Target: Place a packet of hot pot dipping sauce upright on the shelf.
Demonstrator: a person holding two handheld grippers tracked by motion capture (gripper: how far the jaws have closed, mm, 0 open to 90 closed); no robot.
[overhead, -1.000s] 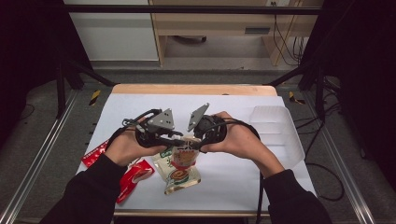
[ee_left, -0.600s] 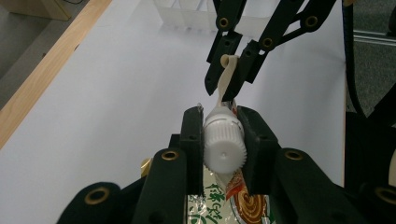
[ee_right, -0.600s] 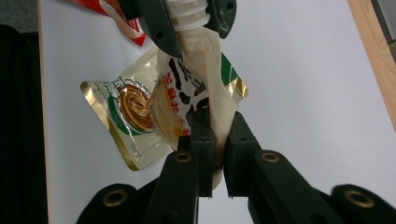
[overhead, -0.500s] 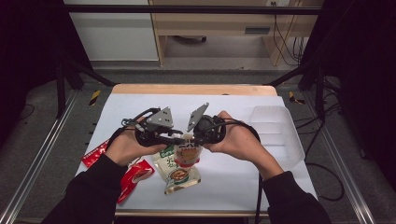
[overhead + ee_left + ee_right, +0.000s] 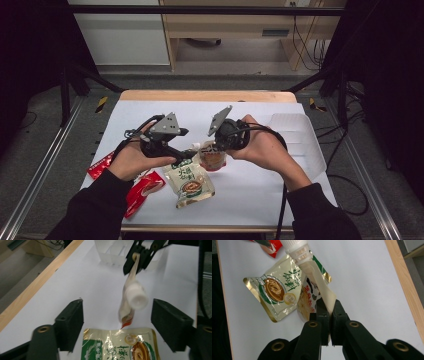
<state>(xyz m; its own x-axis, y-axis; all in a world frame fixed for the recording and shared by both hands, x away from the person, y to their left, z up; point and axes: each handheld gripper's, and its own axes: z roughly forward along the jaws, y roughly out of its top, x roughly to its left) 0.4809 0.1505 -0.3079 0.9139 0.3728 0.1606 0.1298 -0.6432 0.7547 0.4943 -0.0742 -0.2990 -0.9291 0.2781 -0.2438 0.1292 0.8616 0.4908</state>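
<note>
the right gripper is clamped on the flat edge of a spouted pouch, its two jaws pressed together with the pale film pinched between them. the pouch hangs out past the jaw tips, white cap at the far end, lifted off the white table. in the left gripper view the same pouch dangles between the two wide-set jaws of the left gripper, cap facing the camera, touching neither jaw; these jaws have just been opening and now stand wide, with the pouch free in the gap. the right gripper shows beyond it, gripping the pouch's top edge. a green sachet lies flat on the table just under the left gripper's jaws, below the hanging pouch. in the high view both grippers meet near the table's middle, the pouch between them.
</note>
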